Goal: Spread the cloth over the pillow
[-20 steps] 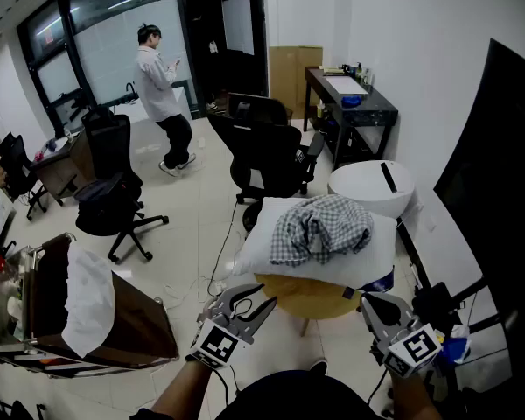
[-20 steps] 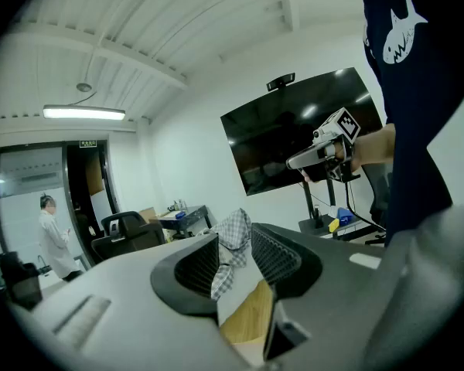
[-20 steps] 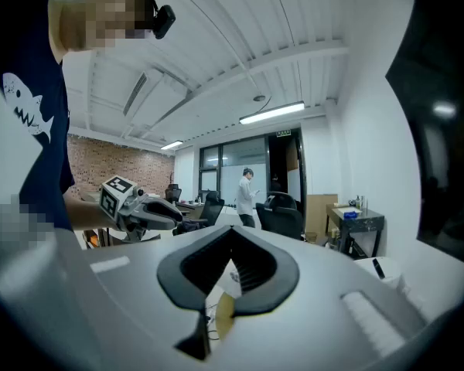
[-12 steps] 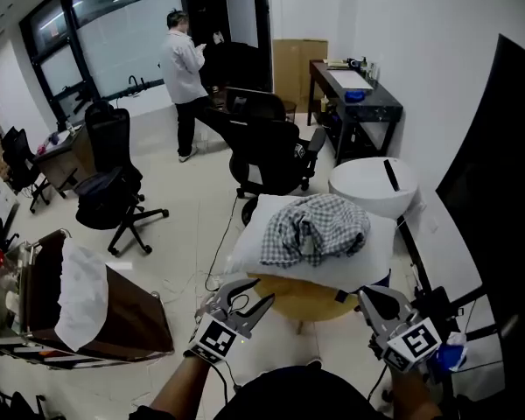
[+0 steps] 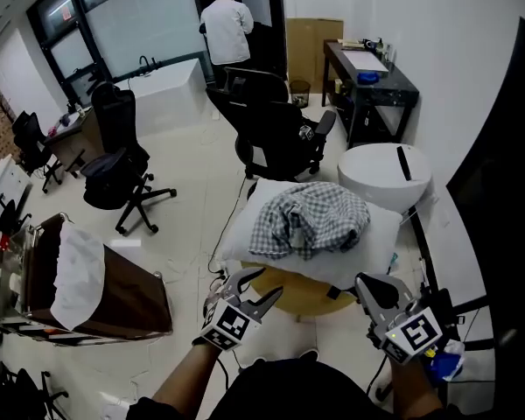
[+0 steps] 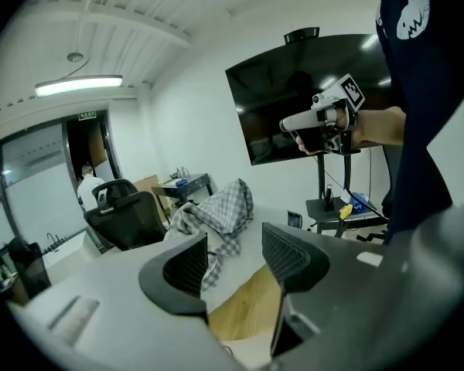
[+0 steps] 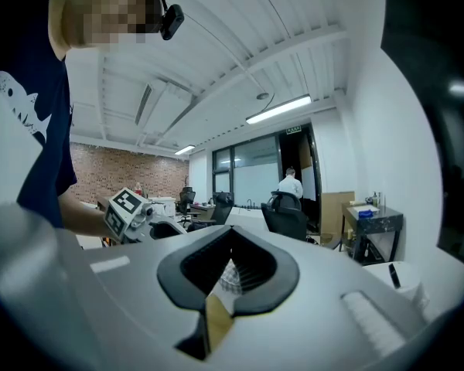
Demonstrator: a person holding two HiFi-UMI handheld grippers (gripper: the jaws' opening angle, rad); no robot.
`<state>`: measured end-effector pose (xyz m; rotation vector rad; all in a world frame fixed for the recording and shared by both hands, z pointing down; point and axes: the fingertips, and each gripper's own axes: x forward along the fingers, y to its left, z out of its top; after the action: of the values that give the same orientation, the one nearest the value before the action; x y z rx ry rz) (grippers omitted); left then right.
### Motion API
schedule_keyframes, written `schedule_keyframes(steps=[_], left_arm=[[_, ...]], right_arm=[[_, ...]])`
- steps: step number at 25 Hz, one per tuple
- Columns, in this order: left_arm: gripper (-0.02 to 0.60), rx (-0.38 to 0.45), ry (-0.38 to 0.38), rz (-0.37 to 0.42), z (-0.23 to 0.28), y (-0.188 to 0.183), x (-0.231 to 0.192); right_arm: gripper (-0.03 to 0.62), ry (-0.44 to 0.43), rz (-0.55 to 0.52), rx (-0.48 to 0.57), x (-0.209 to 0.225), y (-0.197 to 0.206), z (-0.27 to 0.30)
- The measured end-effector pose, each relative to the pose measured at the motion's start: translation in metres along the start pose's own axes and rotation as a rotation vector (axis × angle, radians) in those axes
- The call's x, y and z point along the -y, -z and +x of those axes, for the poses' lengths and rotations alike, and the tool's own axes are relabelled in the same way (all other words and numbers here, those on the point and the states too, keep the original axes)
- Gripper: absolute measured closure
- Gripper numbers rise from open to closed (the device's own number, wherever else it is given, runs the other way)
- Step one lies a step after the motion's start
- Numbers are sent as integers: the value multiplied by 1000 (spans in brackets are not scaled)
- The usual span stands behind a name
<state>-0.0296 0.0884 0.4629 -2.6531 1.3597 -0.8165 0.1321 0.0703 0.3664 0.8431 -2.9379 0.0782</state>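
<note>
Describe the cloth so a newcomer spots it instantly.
Start at the low round wooden table in the head view's lower middle. A plump white pillow lies on it. Crumpled atop that is the grey-and-white checked cloth, the only patterned fabric around.

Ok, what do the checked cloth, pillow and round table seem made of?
Checked cloth: probably thin woven fabric, matte; it crumples in soft folds. Pillow: white fabric cover, matte, likely soft filling; plump, rounded edges. Round table: light wood or wood-look laminate, smooth; cannot tell which.
</note>
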Motion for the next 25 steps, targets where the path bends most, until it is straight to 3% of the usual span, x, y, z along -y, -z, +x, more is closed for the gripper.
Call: schedule_keyframes(steps=[9,22,25], left_arm=[[330,-215,-20,-43,106,30,-1],[335,-327,-79,-92,186,66,-41],[385,-353,-89,-98,194,74,-48]], right_arm=[[588,-46,36,-8,26,17,-15],[588,13,23,-44,45,31,-39],[588,26,20,-51,47,28,-39]])
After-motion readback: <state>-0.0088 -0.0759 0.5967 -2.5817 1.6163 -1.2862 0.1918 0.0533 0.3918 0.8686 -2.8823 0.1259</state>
